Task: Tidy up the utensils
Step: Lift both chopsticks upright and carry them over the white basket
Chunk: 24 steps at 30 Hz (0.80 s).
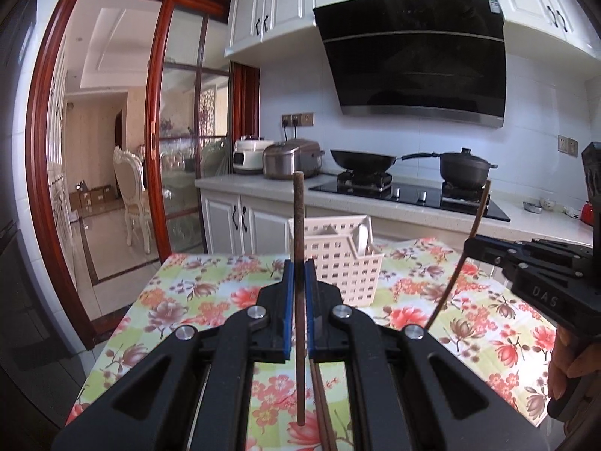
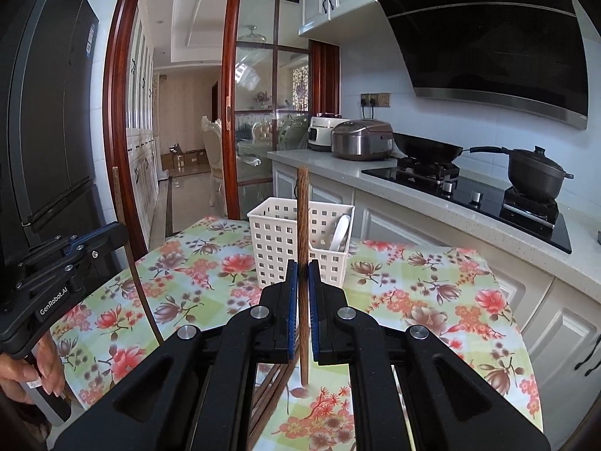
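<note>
Each claw, the left claw (image 1: 299, 282) and the right claw (image 2: 302, 285), pinches one upright chopstick (image 1: 299, 225), so hold both straight and lower them gently into the white basket (image 1: 338, 259) on the surface (image 1: 210, 293).

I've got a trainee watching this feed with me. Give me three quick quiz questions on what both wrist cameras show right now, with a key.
1. True or false: the left gripper and the right gripper each clamp one chopstick upright.
2. What already sits in the white basket? A) a white spoon B) a fork C) nothing
3. Fill in: the basket stands on a ____-patterned tablecloth.

Key: 1 true; 2 A, the white spoon; 3 floral.
</note>
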Tool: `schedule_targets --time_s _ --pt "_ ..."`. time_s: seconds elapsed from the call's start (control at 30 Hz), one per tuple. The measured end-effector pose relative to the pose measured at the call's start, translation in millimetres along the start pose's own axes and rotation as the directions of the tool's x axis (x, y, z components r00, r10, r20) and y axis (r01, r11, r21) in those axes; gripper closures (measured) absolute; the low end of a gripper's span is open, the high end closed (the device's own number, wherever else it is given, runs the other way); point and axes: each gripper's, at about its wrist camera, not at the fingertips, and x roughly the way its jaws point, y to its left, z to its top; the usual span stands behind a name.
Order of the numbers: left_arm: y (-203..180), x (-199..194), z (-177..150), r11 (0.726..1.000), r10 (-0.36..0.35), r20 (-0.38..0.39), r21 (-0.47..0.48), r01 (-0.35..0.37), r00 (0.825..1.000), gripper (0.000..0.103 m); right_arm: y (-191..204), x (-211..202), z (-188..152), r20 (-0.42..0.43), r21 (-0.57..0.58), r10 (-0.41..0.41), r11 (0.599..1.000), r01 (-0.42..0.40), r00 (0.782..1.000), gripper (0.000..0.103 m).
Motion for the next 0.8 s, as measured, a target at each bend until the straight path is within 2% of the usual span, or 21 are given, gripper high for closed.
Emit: schedule_targets --time_s 0.47,0.8 --pt "-7.8 16.5 14.8 1.0 0.03 0.07 -0.001 -0.03 0.997 0.098 -2.4 10.0 19.4 0.028 -0.006 -0.011 1.0 0.011 1.0 0.097" --pt "-17.9 48.1 35.2 1.0 0.008 0.081 0.022 -0.01 0.997 0.098 -11.6 31.4 43.5 0.049 -0.01 -0.005 1.0 0.005 0.999 0.097"
